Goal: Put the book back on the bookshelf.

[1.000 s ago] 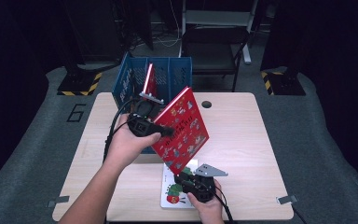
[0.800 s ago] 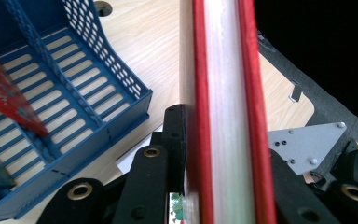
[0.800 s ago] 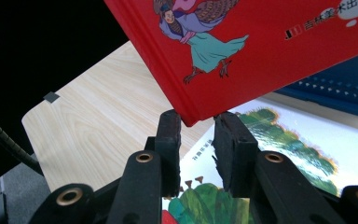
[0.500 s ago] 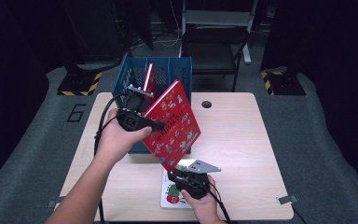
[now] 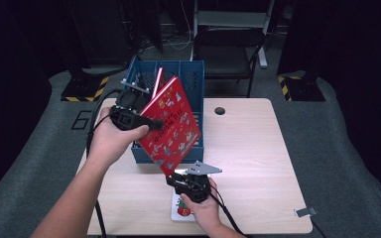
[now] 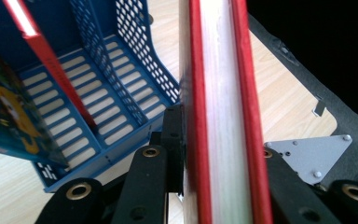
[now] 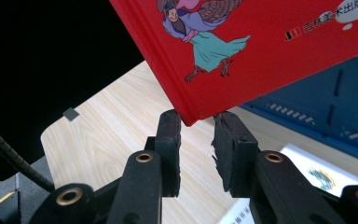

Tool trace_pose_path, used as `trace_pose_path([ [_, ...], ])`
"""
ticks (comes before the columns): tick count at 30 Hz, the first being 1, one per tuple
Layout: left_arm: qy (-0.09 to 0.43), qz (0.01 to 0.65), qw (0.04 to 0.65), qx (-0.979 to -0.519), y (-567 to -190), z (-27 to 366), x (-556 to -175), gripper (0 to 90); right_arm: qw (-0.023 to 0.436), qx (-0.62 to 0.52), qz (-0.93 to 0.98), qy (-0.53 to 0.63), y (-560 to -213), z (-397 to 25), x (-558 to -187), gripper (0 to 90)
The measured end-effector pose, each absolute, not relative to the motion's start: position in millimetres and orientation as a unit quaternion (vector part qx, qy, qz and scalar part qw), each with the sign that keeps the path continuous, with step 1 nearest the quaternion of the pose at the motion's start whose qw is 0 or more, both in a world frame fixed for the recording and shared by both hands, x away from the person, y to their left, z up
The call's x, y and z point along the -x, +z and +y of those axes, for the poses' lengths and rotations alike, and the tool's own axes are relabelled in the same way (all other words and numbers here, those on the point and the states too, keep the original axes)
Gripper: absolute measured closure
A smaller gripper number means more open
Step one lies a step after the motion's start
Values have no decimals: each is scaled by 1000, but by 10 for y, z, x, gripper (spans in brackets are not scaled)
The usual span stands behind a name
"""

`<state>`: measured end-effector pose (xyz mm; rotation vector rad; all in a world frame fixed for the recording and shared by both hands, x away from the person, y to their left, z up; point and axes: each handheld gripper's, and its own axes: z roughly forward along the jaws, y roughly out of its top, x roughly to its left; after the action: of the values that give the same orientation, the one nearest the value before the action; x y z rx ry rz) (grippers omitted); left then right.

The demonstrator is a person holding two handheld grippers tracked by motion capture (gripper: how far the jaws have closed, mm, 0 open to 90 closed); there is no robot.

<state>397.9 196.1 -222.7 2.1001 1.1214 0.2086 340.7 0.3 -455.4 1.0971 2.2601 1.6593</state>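
Since a second ago, the red book [image 5: 171,124] has swung left and farther, toward the blue basket [image 5: 194,79], and the right hand-held gripper [image 5: 186,174] has followed beneath its near corner. From the high view, the left hand-held gripper [image 5: 151,124] clamps the book above the pale wood bench [image 5: 248,148]; grey floor and a dark chair surround it. The left gripper view shows the jaws closed on the book's page edge [image 6: 223,116]. The right gripper view shows its jaws parted around the book's corner [image 7: 191,119], apparently not gripping.
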Motion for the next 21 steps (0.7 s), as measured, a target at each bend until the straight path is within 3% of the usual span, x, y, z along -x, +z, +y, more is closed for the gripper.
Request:
trace_pose_path([
  [21,100,465,347,-809,-2107,2334,-3979,772,35,-332,764,552,-4474,510,-3462,718],
])
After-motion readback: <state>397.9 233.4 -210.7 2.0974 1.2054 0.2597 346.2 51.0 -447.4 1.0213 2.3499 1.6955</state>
